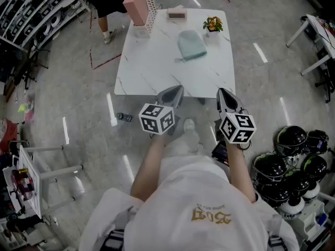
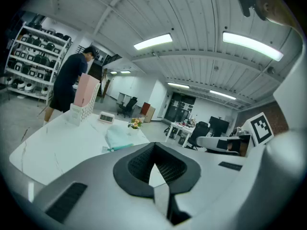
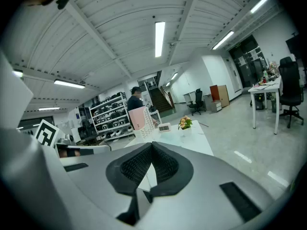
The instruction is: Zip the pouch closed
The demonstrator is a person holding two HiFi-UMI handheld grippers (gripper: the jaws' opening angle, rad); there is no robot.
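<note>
A pale teal pouch (image 1: 191,45) lies on the white marble-look table (image 1: 157,67), right of its middle. In the left gripper view the pouch (image 2: 119,137) shows just beyond the jaws, with a teal strip at its near edge. My left gripper (image 1: 177,91) and right gripper (image 1: 224,93) hang side by side short of the table's near edge, over the floor. Both are shut with nothing between the jaws. The left gripper (image 2: 154,146) faces the pouch from a distance. My right gripper (image 3: 152,145) faces the table's right part, and its own jaws hide the pouch.
At the table's far end stand a pink file holder (image 1: 140,7), a small clock (image 1: 177,15) and a flower pot (image 1: 212,24). A person (image 1: 107,1) stands at the far left corner. Helmets (image 1: 290,140) are stacked at my right, and a small white table (image 1: 31,177) stands at my left.
</note>
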